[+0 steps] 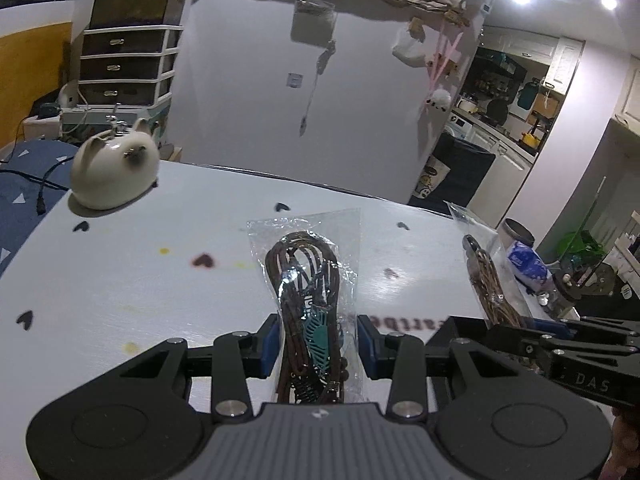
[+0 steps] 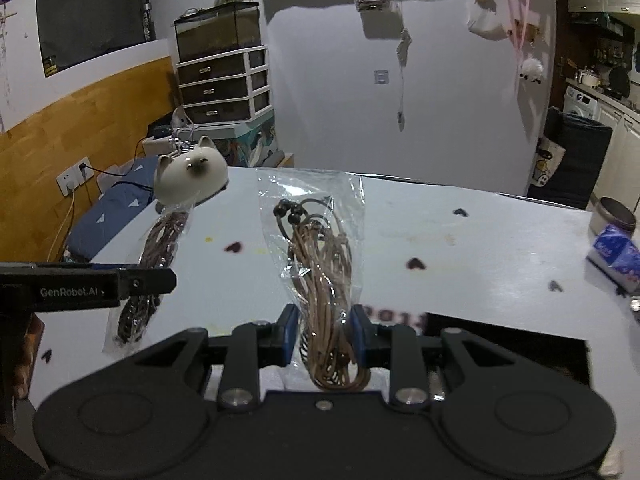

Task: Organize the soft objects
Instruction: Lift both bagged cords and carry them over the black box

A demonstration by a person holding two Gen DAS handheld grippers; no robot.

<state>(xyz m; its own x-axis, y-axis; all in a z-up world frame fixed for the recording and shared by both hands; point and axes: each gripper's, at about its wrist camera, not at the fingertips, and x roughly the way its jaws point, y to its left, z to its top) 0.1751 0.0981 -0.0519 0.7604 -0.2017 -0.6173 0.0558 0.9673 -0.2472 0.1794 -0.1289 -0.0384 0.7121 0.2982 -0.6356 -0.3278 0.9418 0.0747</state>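
My left gripper point(image 1: 318, 344) is shut on a clear plastic bag of dark brown cord point(image 1: 308, 276) with a teal leaf charm, held upright above the white table point(image 1: 120, 280). My right gripper point(image 2: 324, 334) is shut on a second clear bag of tan cord point(image 2: 320, 276) with dark beads at its top, also lifted off the table. Each view catches the other tool: the right gripper point(image 1: 508, 326) with its tan bag point(image 1: 488, 280) at the right edge, the left gripper point(image 2: 154, 280) with its dark bag point(image 2: 160, 236) at the left edge. The two bags hang side by side, apart.
A cream cat-shaped ceramic figure point(image 1: 114, 172) point(image 2: 190, 174) sits at the table's far left corner. A blue tissue pack point(image 2: 616, 256) and a round tin point(image 2: 612, 212) lie at the right edge. A black box point(image 2: 508, 344) lies below the right gripper.
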